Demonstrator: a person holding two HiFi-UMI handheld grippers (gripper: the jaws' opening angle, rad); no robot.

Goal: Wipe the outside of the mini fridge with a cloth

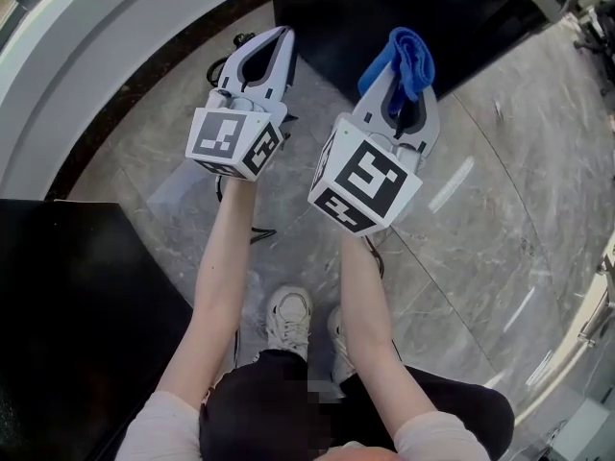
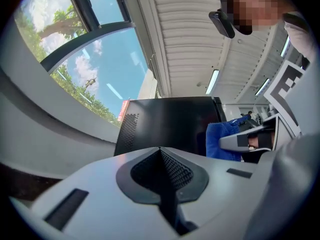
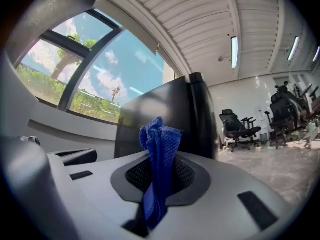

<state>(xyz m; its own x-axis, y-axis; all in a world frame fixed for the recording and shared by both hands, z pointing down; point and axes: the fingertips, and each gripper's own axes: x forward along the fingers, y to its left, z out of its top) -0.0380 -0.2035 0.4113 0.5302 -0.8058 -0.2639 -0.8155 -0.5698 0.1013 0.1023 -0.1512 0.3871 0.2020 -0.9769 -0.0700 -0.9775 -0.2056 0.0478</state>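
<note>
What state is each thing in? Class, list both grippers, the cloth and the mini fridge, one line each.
left gripper: shut, nothing between its jaws.
right gripper: shut on blue cloth.
blue cloth: bunched, pinched between the jaws, its end sticking out past them.
mini fridge: upright on the floor, cloth not yet against it.

Blue cloth (image 3: 159, 149), black mini fridge (image 1: 404, 8)

The left forearm (image 1: 219, 277) and right forearm (image 1: 370, 305) are stretching forward side by side. The left tool (image 1: 275, 36) is pointing ahead, jaws together and empty, while the right tool (image 1: 405, 77) is clamping a blue cloth (image 1: 411, 54).
</note>
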